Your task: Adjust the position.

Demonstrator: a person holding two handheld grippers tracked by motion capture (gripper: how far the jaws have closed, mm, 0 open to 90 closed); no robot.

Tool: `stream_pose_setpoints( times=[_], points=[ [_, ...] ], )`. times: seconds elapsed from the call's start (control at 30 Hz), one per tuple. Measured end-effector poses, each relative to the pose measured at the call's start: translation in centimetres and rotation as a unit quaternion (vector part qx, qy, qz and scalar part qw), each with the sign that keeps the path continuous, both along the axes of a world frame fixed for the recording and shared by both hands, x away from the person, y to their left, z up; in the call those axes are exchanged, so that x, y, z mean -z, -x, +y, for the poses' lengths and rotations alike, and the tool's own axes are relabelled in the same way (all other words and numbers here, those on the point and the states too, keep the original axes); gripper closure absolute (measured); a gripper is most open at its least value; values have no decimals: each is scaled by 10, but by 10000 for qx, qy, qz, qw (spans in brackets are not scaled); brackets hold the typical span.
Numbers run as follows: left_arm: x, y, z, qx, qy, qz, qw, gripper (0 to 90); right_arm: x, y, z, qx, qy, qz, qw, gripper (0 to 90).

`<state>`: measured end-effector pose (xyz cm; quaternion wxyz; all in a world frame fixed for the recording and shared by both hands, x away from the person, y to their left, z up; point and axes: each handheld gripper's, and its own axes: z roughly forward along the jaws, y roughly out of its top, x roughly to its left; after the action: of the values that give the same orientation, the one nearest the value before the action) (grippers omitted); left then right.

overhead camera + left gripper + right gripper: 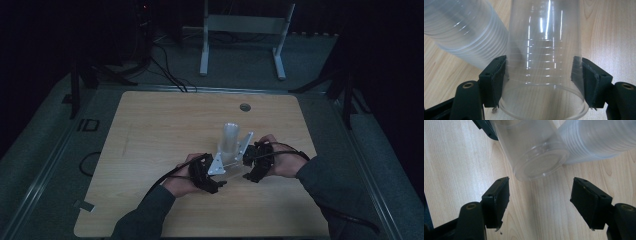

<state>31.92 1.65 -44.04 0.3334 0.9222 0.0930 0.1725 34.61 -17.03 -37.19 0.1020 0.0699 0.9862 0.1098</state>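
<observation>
The left gripper [541, 82] clamps a single clear cup [544, 62] near its rim, holding it steady beside the cup stack [464, 35] on the table [150, 130]. The right gripper [540, 200] hangs wide and empty just off the cup's base.

Clear ribbed cup [544, 57]; pale wood-grain table [150, 130]; black tools

light: dim, room dark at the edges | table [150, 130]: pale wood, rounded corners, round grommet [244, 107] near far edge | floor [240, 65]: grey carpet | beyond table: white metal frame [243, 30] on two legs | far left: black cables [165, 70] trailing across floor
</observation>
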Motion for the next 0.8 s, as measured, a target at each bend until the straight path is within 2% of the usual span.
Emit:
stream_pose_setpoints(
  times=[0.57,0.8],
  points=[
    [3,3,-6,183,-248,-8,9995,300,6,4,13,-286,344,105,9989,306],
    [4,4,-7,264,-281,10,9993,301,9,4,17,-398,371,138,9984,306]
  ],
)
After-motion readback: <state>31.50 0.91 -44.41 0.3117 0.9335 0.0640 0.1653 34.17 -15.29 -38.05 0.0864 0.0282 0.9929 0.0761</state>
